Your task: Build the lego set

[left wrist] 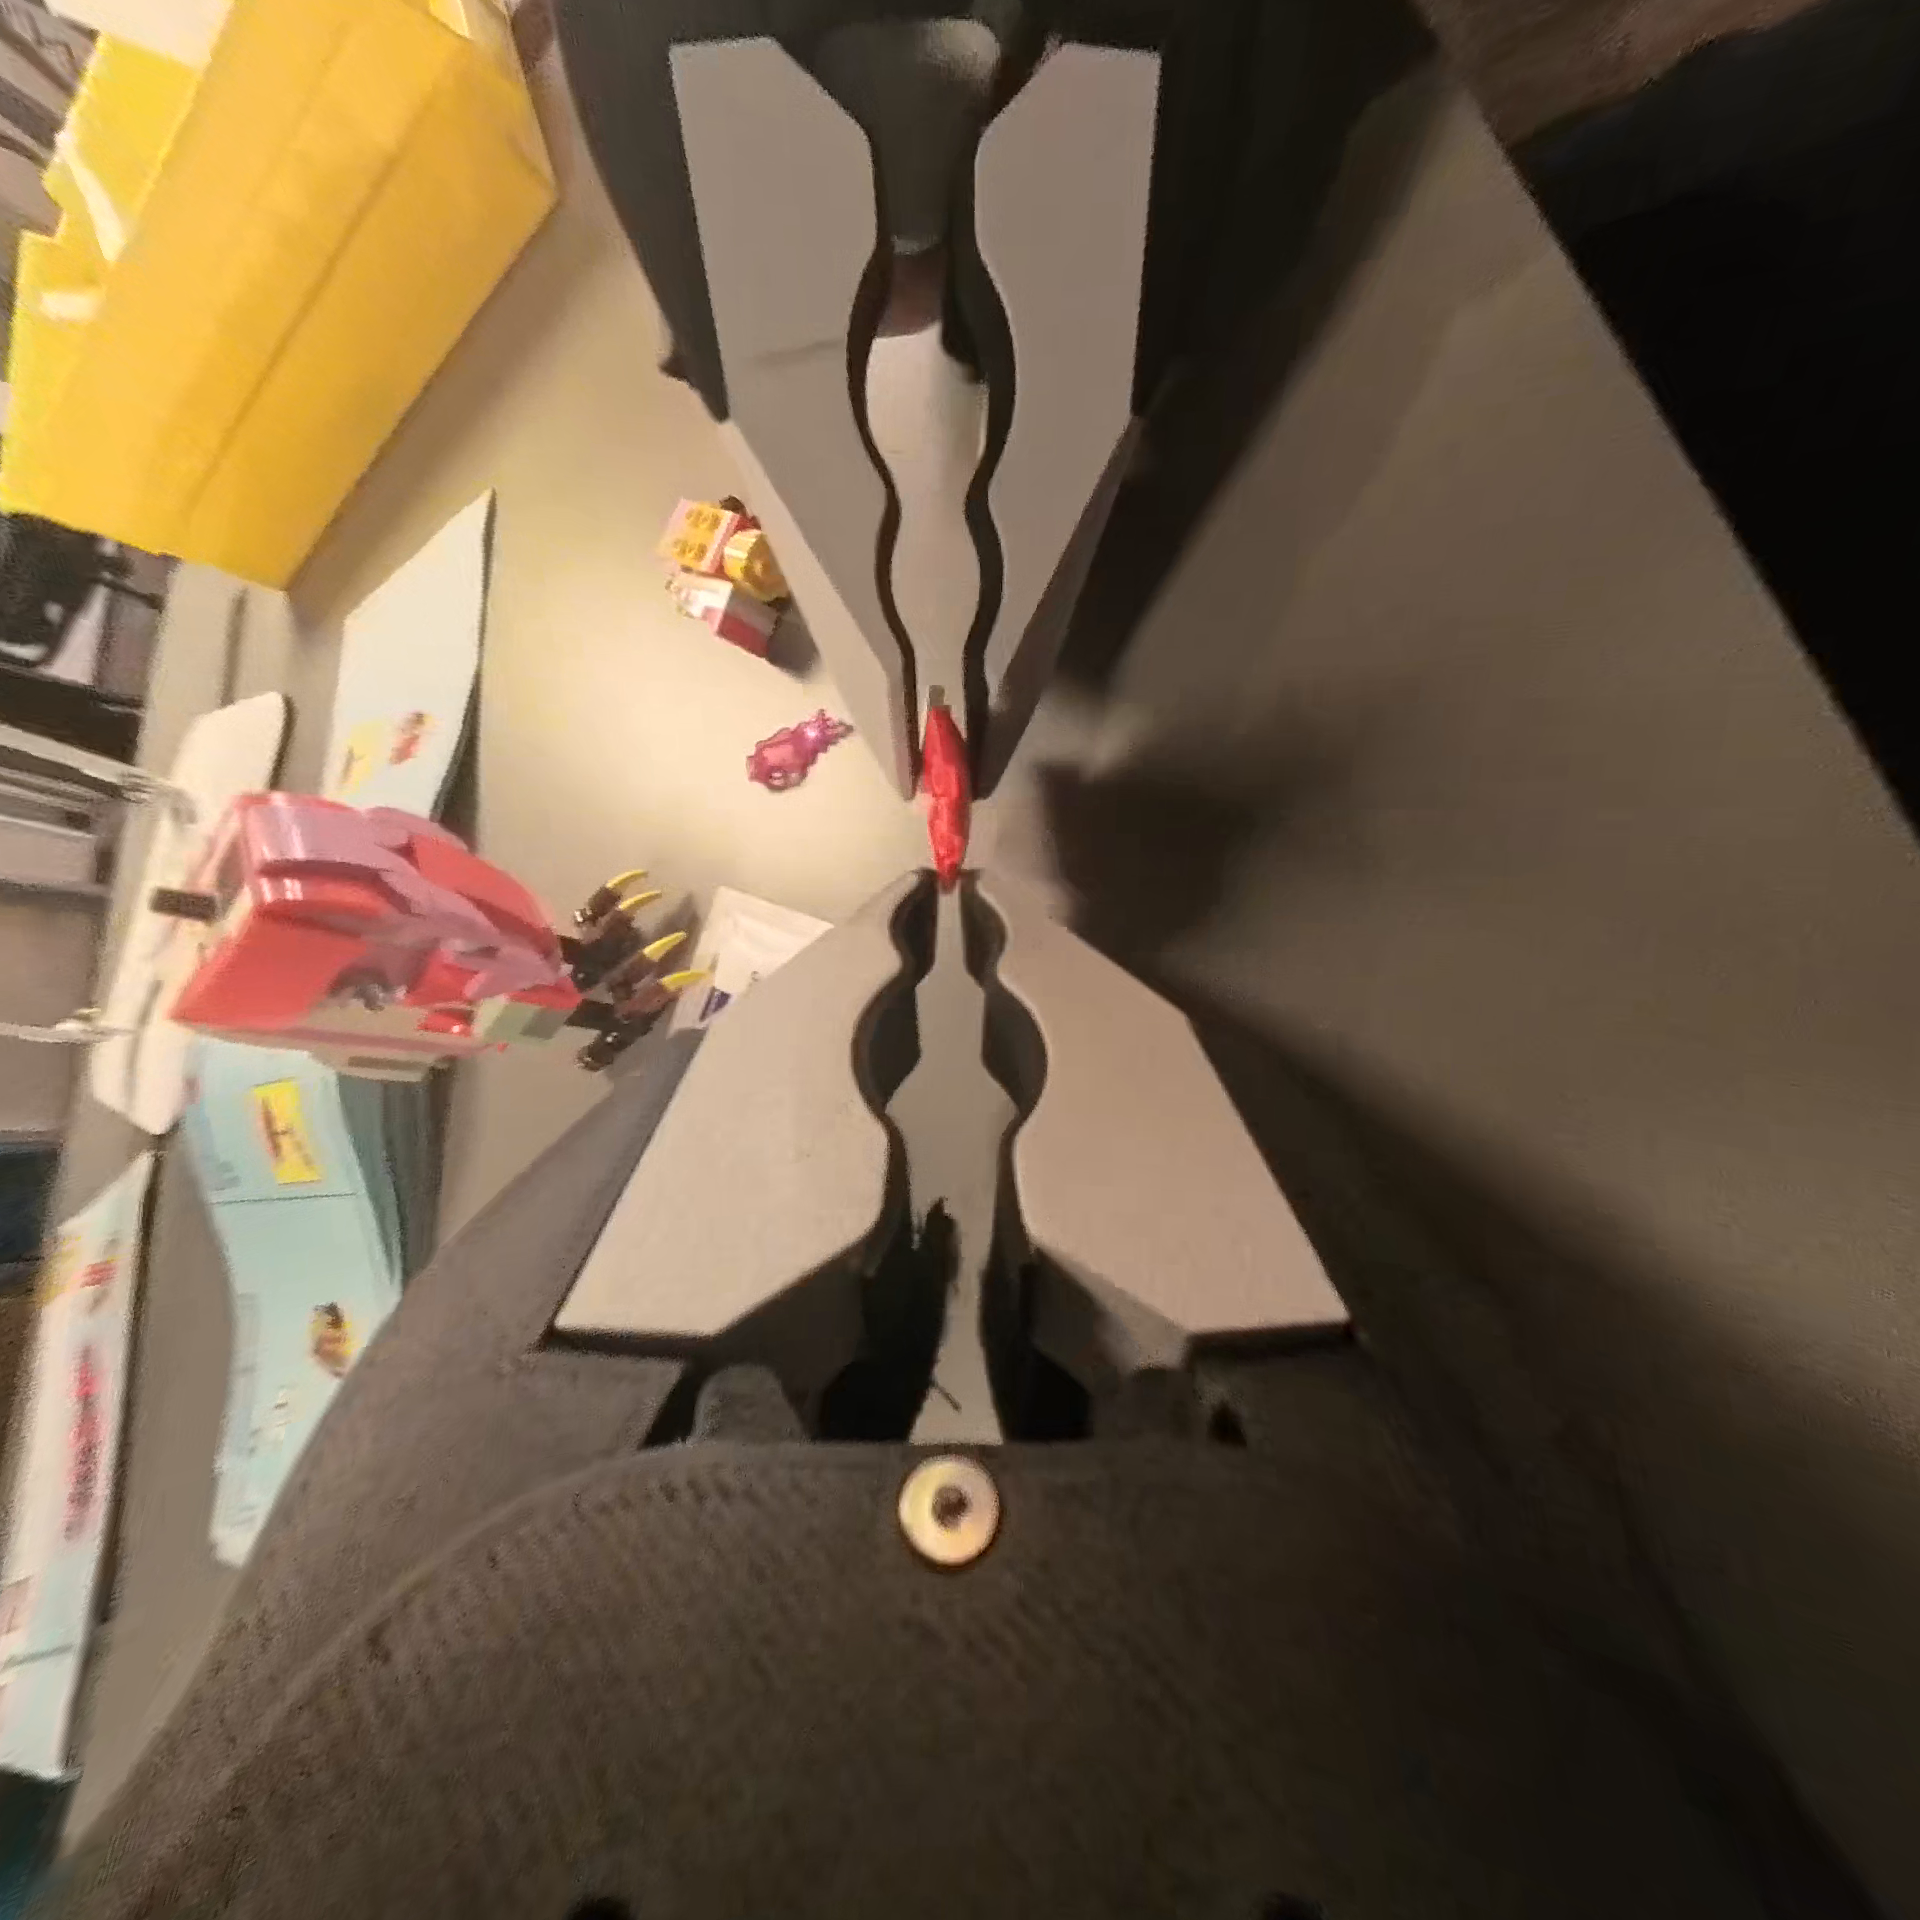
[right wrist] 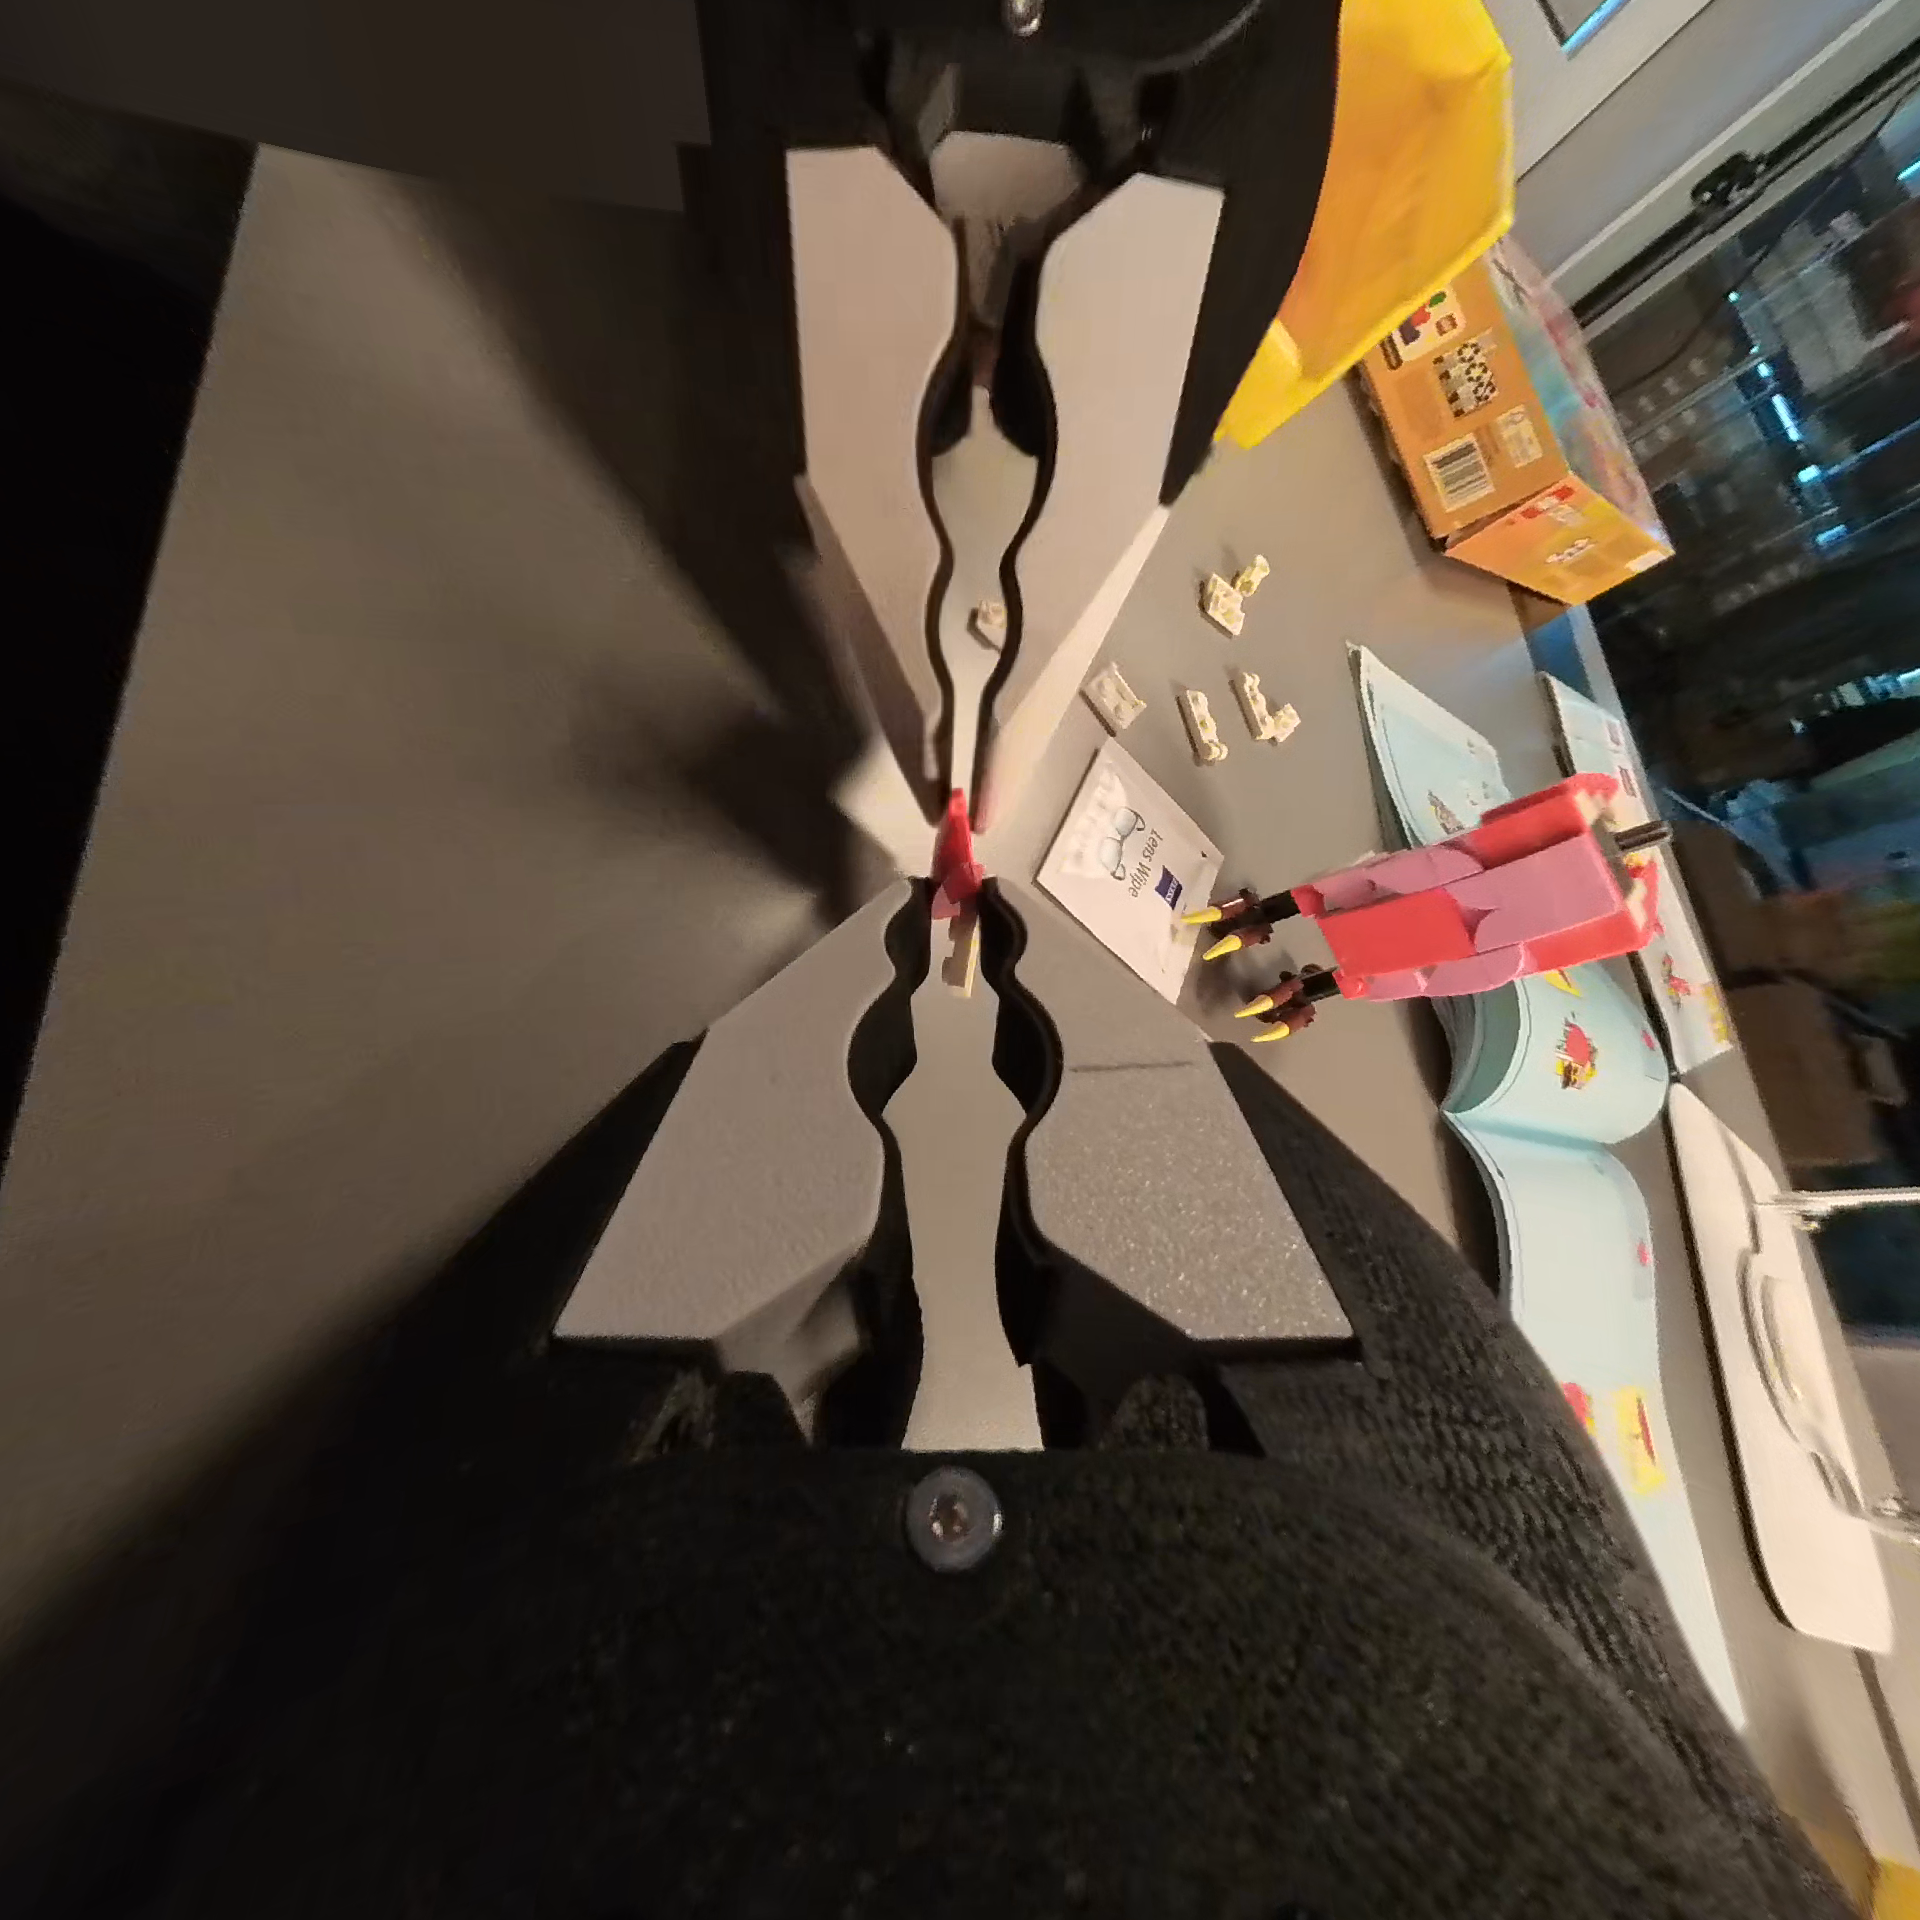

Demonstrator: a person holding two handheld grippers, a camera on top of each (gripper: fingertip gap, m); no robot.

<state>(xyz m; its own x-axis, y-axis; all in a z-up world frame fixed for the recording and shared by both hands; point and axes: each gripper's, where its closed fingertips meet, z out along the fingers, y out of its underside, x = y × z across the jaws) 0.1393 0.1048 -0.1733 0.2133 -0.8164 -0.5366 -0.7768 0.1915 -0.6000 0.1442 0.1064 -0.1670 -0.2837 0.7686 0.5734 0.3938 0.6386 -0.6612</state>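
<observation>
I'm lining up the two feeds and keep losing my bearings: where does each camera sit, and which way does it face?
Left wrist view: on the left gripper, looking along its fingers at the red piece pinched between both grippers, table beyond.
Right wrist view: on the right gripper, facing the opposite way at the same red piece.
Shared: red piece, clawed red-pink model, yellow bag, each other's gripper.

on the bench (right wrist: 1299,540), the clawed brick model (right wrist: 1455,914) stands on open booklets (right wrist: 1538,1060), a wipe sachet (right wrist: 1127,873) just beside its claws, small plates (right wrist: 1205,717) behind.
</observation>
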